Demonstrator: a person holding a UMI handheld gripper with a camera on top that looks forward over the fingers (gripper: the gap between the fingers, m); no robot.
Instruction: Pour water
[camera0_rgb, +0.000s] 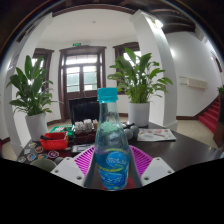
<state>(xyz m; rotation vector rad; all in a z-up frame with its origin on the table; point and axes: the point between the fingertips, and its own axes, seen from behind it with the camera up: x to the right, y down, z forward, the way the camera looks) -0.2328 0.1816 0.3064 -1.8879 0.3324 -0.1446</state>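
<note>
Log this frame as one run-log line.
task: pour water | gripper: shut on water bottle | bottle: upright, cap on | pour: not started | ahead: cluttered table, potted plants

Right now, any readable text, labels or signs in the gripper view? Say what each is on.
None can be read.
Water bottle, held between the gripper fingers: blue label with print, too blurred to read.
Green sign above the door: lettering too small to read.
Papers on the table beyond the bottle: print too small to read.
Red box beside the bottle: no legible marking.
</note>
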